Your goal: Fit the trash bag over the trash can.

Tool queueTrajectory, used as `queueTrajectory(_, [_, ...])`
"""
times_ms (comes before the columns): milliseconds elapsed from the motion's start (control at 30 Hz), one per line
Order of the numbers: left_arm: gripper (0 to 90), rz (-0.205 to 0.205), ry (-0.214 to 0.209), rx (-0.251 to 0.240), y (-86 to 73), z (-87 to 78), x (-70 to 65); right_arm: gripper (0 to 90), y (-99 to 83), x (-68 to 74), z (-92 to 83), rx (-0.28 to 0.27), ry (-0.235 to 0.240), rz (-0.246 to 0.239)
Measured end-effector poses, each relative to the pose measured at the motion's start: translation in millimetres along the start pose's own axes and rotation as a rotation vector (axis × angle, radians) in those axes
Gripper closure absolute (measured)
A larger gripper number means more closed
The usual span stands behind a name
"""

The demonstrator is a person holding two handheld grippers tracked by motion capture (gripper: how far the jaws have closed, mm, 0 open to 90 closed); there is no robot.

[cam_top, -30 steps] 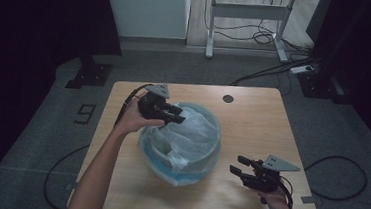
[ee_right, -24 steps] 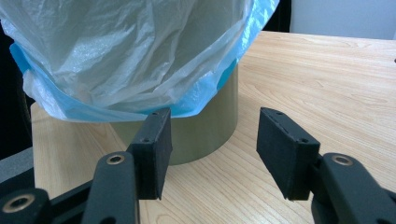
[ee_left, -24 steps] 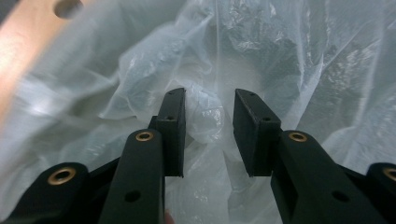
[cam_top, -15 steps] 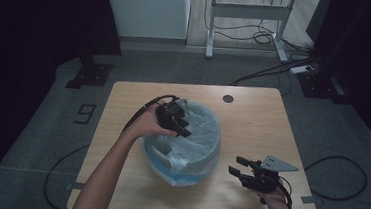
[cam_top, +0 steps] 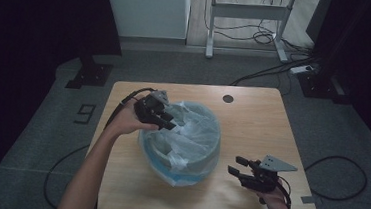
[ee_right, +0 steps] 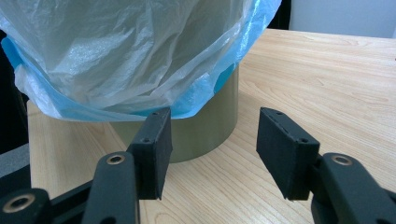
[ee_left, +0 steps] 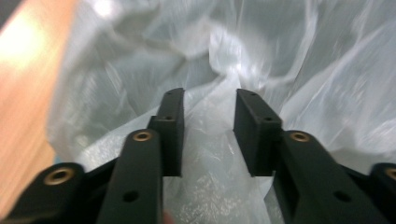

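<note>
A round bin (ee_right: 196, 130) stands mid-table, lined with a clear plastic bag (cam_top: 183, 139) whose blue-edged mouth is folded down over the rim (ee_right: 205, 95). My left gripper (cam_top: 164, 120) hangs over the bin's left rim, pointing inward. Its jaws are open, with loose bag film (ee_left: 208, 140) showing in the gap between them. My right gripper (cam_top: 236, 166) sits low over the table to the right of the bin, jaws open and empty, aimed at the bin's wall under the bag's overhang.
The wooden table (cam_top: 252, 120) has a small round hole (cam_top: 228, 98) near its far edge. Beyond it stand a desk frame (cam_top: 245, 19) and floor cables (cam_top: 276, 66). Cables trail from both grippers off the table's sides.
My left gripper has moved from the bin's left rim further in over the bag's opening. The right gripper has stayed where it was.
</note>
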State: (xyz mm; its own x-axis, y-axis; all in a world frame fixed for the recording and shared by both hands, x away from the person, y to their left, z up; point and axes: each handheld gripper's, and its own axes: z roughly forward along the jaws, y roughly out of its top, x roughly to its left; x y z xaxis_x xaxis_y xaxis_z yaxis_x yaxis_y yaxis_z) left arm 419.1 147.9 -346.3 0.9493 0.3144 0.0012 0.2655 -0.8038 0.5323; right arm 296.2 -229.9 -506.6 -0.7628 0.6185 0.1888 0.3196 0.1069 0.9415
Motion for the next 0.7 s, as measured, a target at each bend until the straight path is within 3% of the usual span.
queueTrajectory(133, [70.2,0.014,0.006,0.105,4.8,15.0,-3.1,44.5,0.1,0.8,1.1,0.002,0.001,-0.004])
queueTrajectory(200, [70.2,0.021,0.012,0.135,7.3,20.1,-4.2,44.5,0.0,0.8,0.7,0.004,0.001,-0.006])
queueTrajectory(367, [64.6,0.013,0.019,0.127,9.2,20.2,-4.1,44.5,-0.6,-1.2,-1.3,-0.001,-0.004,-0.001])
queueTrajectory(433, [59.9,0.002,0.022,0.075,7.2,12.7,-3.7,44.5,-0.5,-2.0,-3.0,-0.004,-0.007,0.001])
queueTrajectory(467, [58.2,0.002,0.022,0.075,7.2,12.7,-3.7,44.6,-0.3,-2.0,-3.4,-0.006,-0.008,0.000])
queueTrajectory(533, [56.6,-0.009,0.008,-0.001,3.1,1.1,-5.6,44.5,0.0,-1.6,-3.6,-0.007,-0.008,-0.001])
queueTrajectory(567, [55.8,-0.009,0.008,-0.001,3.1,1.1,-5.6,44.5,0.1,-1.4,-3.4,-0.007,-0.008,-0.001])
queueTrajectory(700, [54.0,0.016,-0.030,-0.088,-1.8,-13.2,-18.0,44.5,0.0,0.1,-1.1,-0.003,-0.005,-0.005])
